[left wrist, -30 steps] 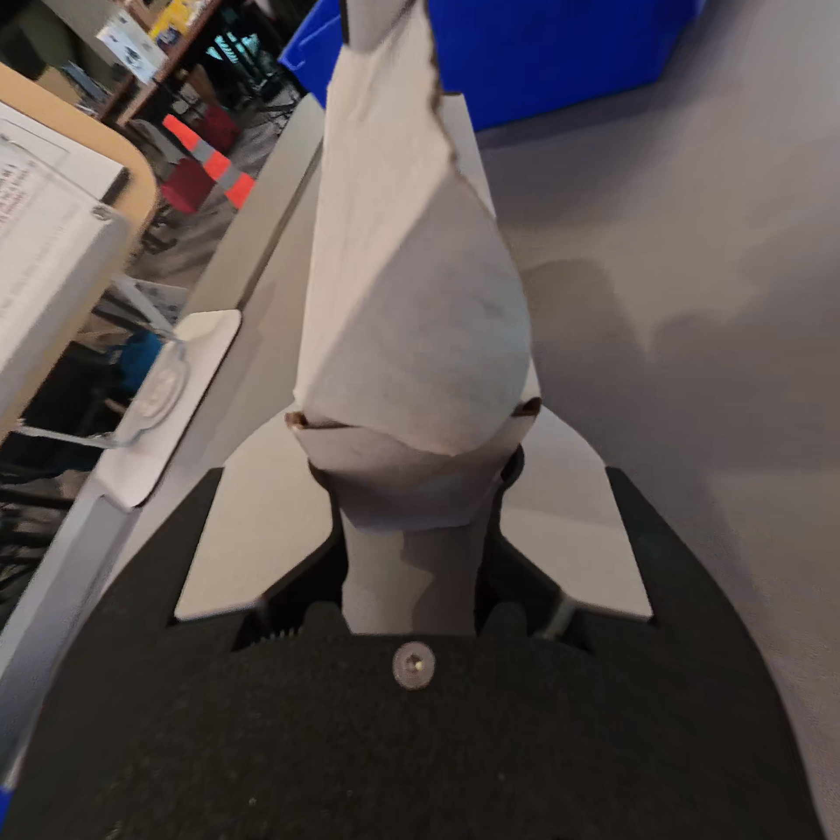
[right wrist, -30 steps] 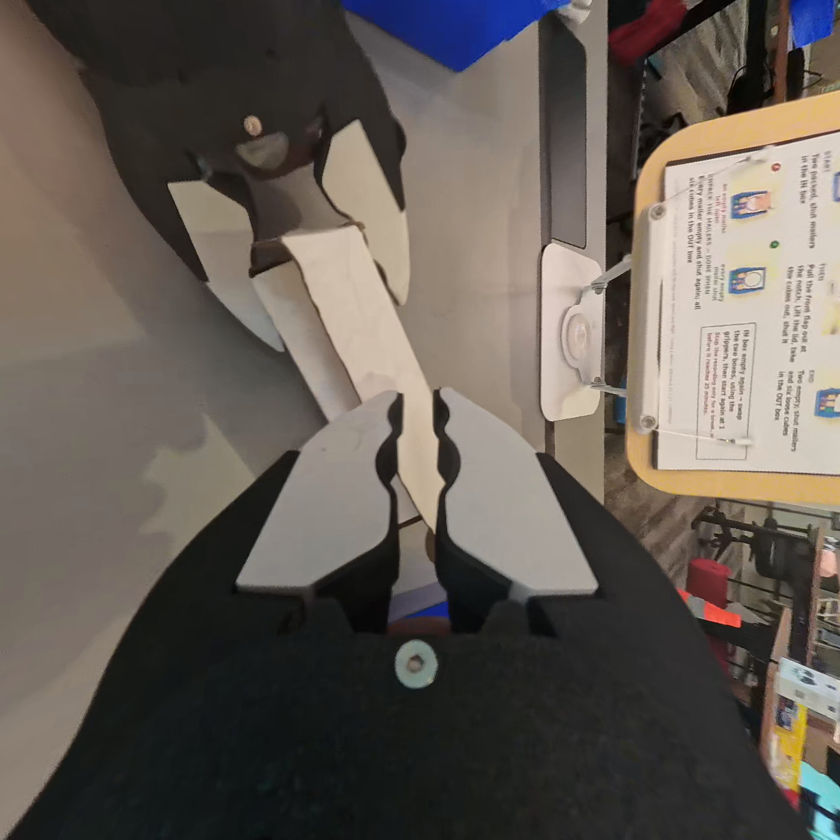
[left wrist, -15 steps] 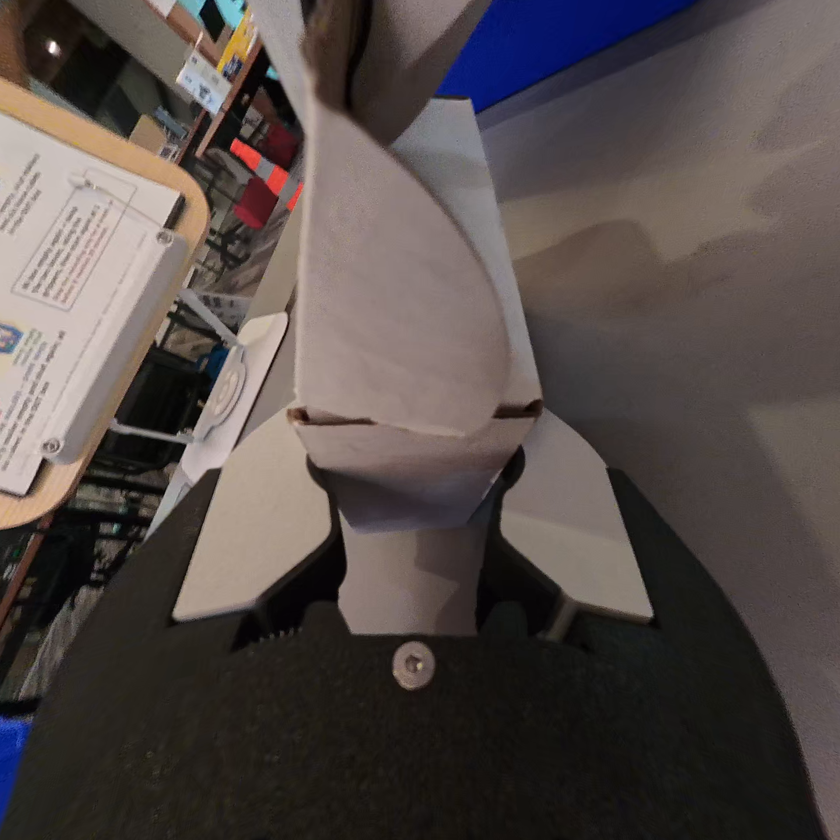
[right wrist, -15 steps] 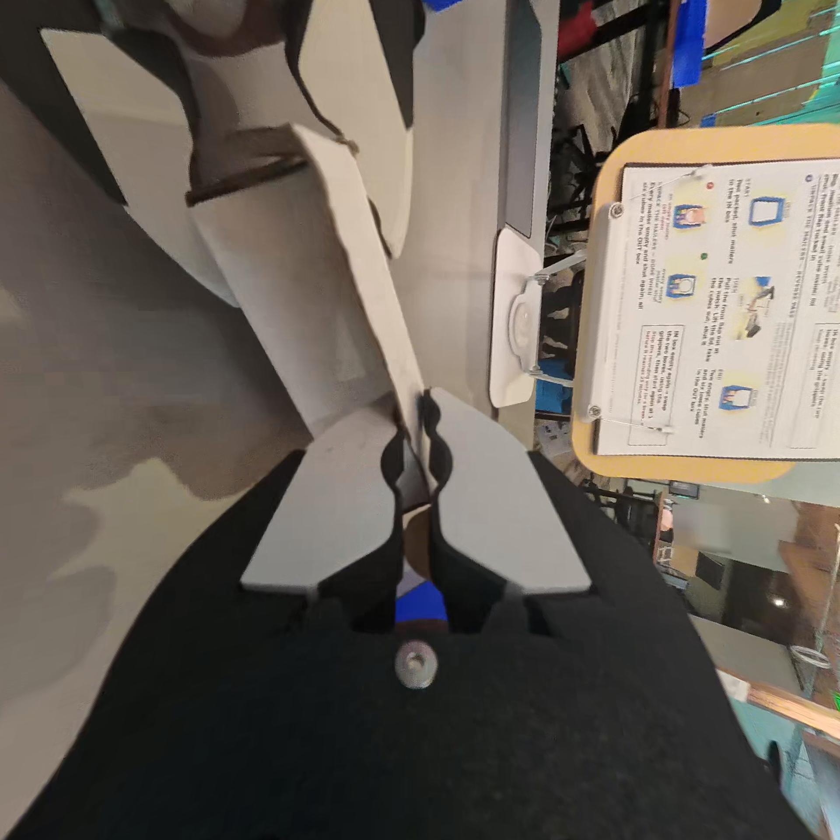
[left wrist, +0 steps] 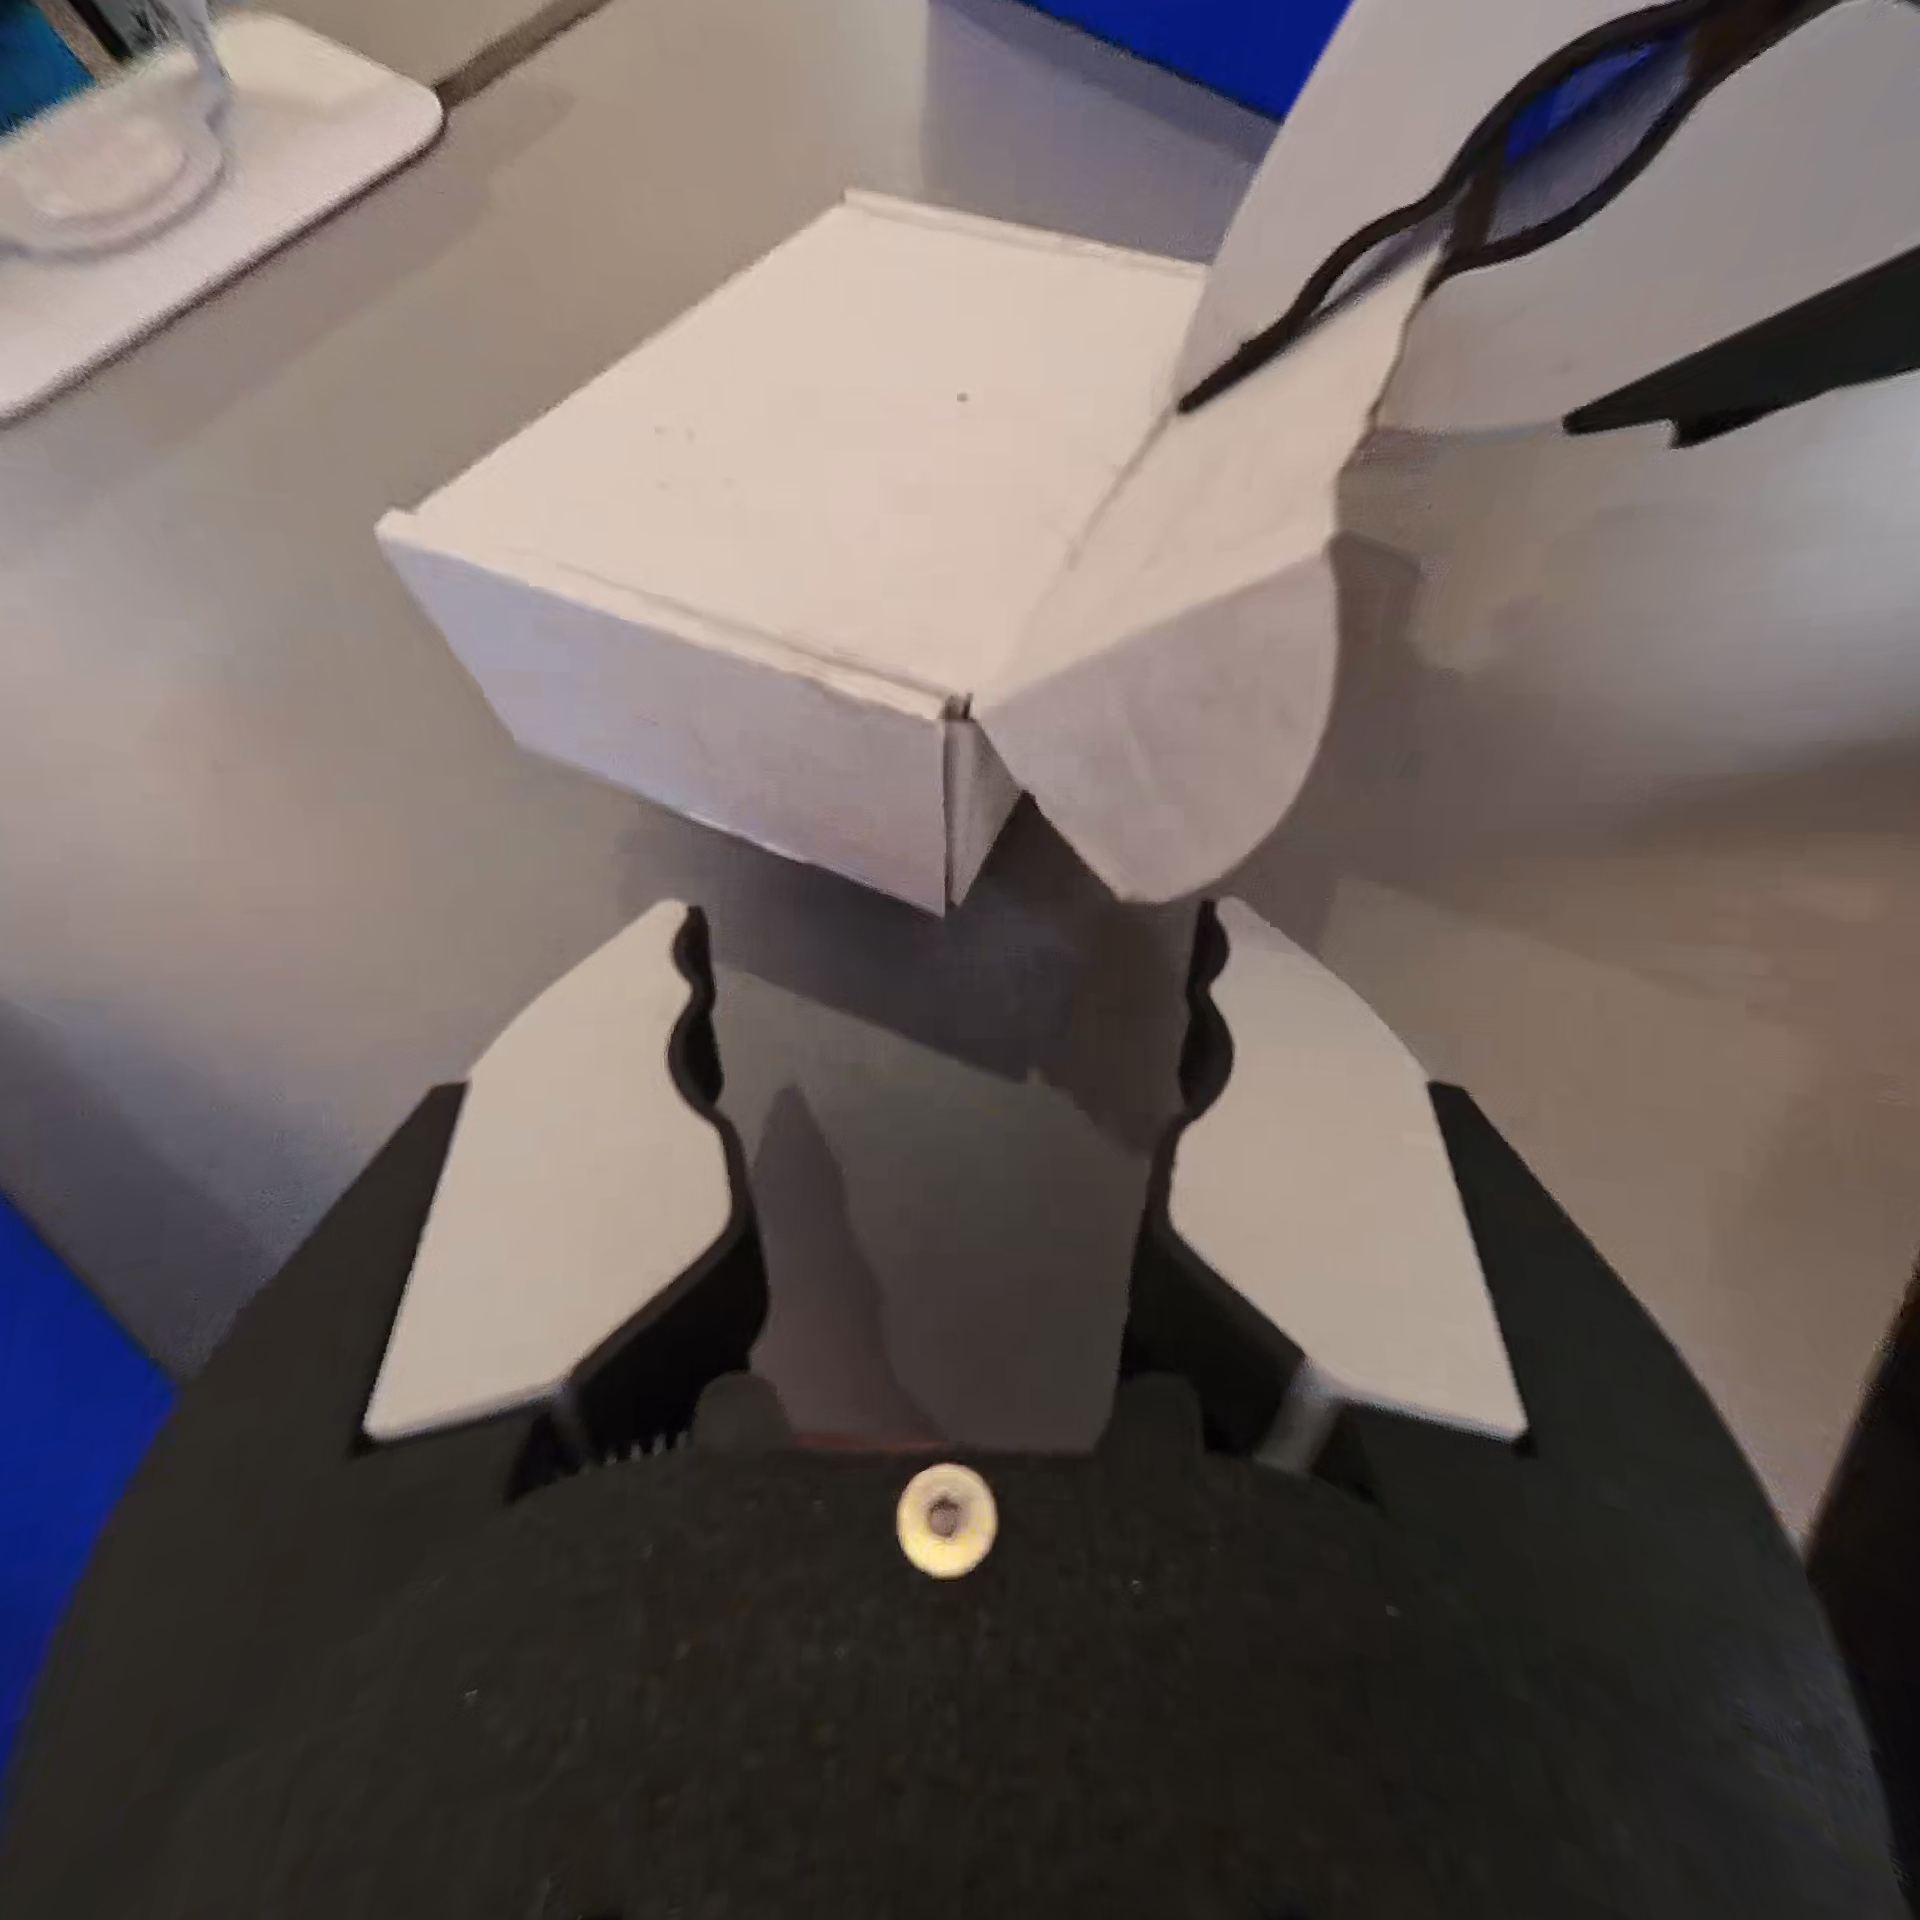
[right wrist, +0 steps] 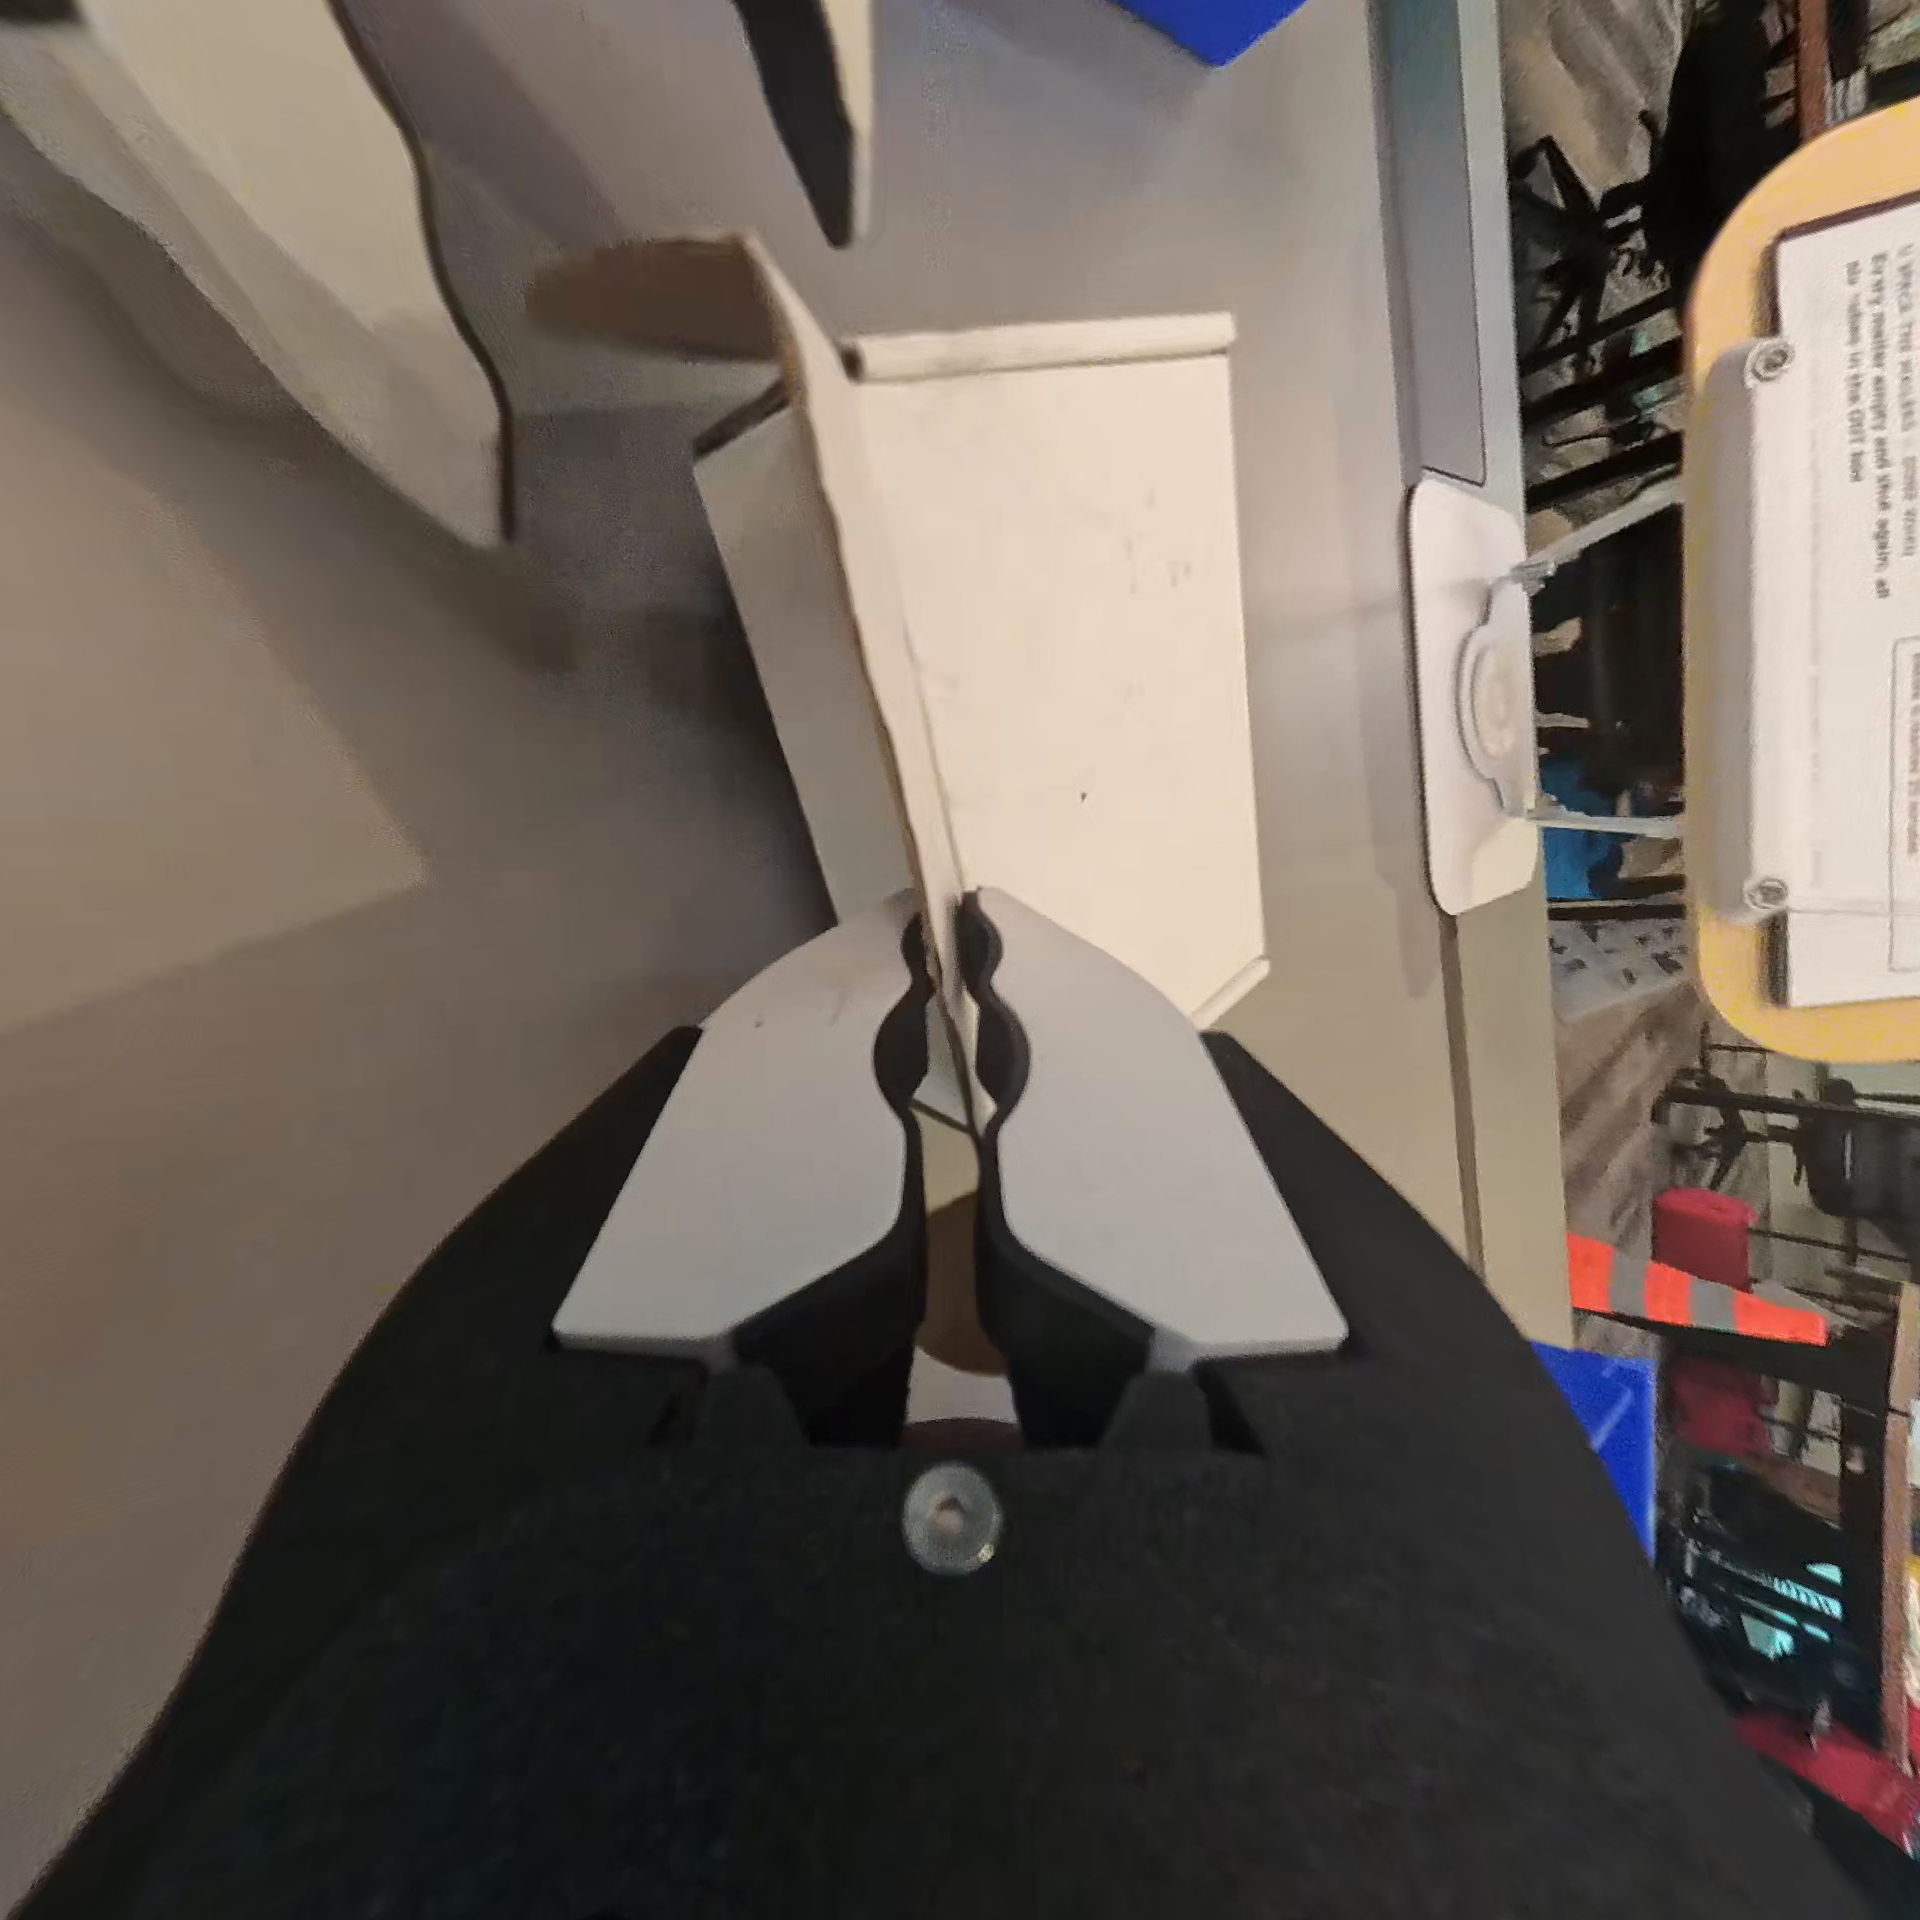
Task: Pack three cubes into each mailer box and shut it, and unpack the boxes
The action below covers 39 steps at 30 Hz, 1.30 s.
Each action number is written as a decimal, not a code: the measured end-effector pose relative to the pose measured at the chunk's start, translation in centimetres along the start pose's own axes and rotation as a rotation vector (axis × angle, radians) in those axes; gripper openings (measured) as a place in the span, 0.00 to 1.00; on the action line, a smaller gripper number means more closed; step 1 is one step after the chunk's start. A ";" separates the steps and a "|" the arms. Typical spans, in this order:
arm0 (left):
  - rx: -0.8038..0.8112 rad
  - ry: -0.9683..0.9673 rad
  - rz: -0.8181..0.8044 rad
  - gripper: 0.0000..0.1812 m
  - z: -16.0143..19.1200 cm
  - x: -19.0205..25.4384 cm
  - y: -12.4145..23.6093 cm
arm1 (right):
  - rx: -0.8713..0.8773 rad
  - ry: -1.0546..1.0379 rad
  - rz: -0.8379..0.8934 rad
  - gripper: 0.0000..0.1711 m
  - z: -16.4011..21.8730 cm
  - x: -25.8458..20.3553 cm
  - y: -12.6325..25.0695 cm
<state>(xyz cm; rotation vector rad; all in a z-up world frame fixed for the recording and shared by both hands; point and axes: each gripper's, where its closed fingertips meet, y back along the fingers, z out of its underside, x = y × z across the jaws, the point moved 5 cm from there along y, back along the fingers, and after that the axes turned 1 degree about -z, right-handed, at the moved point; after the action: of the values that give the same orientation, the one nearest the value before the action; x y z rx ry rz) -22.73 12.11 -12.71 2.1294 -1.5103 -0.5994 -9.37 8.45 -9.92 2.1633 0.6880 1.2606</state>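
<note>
While its jaws stand wide apart with nothing between them, the left gripper (left wrist: 948, 925) hovers just short of the white mailer box (left wrist: 821, 520), which rests on the grey table (left wrist: 260, 831). Past the box's near corner, its rounded front flap (left wrist: 1195, 707) sticks out, and the right gripper (right wrist: 943, 904) is clamped on that flap's upper edge. Beyond the box, a white stand base (right wrist: 1475, 686) sits at the table's edge, with a blue bin (left wrist: 1195, 52) behind the box.

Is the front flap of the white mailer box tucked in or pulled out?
Pulled out. The front flap sticks outward from the mailer box, and the right gripper pinches it.
</note>
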 end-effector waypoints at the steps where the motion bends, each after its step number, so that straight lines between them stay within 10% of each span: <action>1: -0.004 0.022 0.007 0.45 0.6 0.0 0.3 | -0.001 0.003 -0.032 0.02 0.0 -0.3 -0.3; 14: 0.016 -0.003 -0.072 0.30 -0.4 -1.0 -1.9 | -0.002 -0.009 -0.269 0.01 -3.7 4.9 1.6; 39: 0.105 0.000 -0.041 0.18 -2.3 -3.1 -2.5 | -0.025 -0.020 -0.138 0.01 -3.3 16.3 -2.2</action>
<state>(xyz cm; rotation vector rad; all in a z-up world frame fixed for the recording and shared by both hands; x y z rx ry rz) -20.47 16.06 -12.05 2.2442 -1.5325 -0.5448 -5.55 21.48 -0.03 2.0678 0.7942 1.1680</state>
